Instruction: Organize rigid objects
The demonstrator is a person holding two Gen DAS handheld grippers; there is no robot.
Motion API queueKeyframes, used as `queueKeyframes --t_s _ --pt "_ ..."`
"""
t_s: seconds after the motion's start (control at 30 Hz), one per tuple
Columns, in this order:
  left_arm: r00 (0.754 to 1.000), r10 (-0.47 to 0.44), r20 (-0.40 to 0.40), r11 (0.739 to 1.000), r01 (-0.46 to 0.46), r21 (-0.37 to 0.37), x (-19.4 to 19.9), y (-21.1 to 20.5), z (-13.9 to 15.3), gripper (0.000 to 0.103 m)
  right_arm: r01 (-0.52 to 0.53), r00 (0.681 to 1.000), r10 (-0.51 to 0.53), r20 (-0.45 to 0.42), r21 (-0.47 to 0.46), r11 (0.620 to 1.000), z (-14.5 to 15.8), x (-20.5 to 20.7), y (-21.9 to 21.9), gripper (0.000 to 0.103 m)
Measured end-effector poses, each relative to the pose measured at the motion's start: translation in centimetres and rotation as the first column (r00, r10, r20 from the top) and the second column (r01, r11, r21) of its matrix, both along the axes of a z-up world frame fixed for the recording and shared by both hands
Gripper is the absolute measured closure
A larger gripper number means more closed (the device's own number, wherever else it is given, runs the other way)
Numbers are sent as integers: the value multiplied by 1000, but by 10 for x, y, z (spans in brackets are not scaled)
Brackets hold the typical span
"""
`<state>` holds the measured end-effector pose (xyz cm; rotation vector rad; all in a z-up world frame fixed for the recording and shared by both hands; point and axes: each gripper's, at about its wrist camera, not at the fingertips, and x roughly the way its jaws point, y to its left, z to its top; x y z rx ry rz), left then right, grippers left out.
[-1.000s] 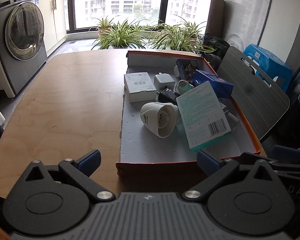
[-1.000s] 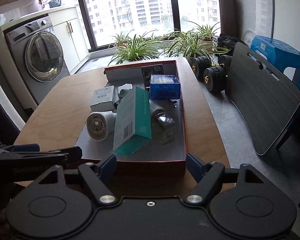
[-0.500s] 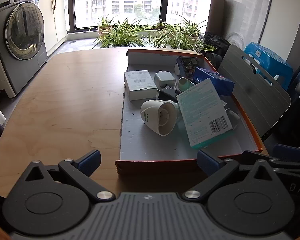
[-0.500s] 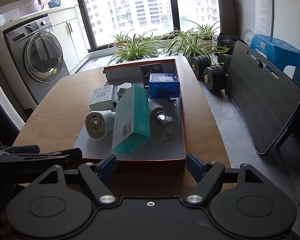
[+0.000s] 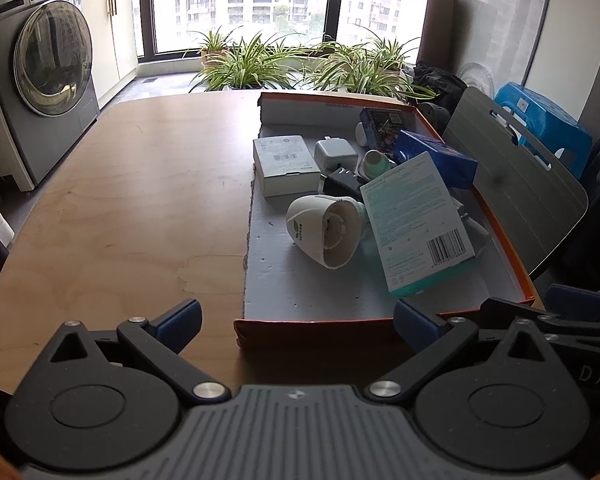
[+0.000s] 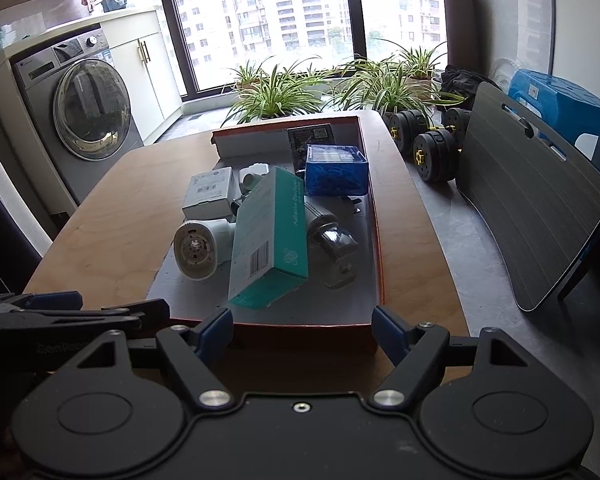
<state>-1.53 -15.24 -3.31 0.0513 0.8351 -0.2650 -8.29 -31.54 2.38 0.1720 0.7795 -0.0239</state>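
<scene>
An orange-rimmed shallow box (image 5: 316, 324) (image 6: 376, 240) on the wooden table holds a teal carton (image 5: 416, 220) (image 6: 270, 236), a white round device (image 5: 324, 230) (image 6: 198, 250), a small white box (image 5: 284, 164) (image 6: 210, 192), a blue box (image 5: 436, 158) (image 6: 336, 170), a white charger (image 5: 336, 156) and a grey metal fitting (image 6: 334, 246). My left gripper (image 5: 296, 322) is open and empty before the box's near edge. My right gripper (image 6: 302, 330) is open and empty at the same edge, to the left gripper's right.
The bare wooden table (image 5: 132, 200) spreads left of the box. A washing machine (image 5: 40, 80) stands far left. Potted plants (image 5: 260, 68) line the window. A grey board (image 6: 532, 208), dumbbells (image 6: 428, 140) and a blue stool (image 6: 568, 100) are to the right.
Both grippers have drawn slightly nearer the box and risen a little; the view shifts slightly. Nothing in the box has moved.
</scene>
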Motion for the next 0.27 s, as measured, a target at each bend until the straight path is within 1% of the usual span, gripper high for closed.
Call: queueKeyframes --t_s 0.27 --pt "1000 11 5 1000 -11 -3 0 3 0 0 -7 1000 7 -3 -3 1000 -1 2 3 13"
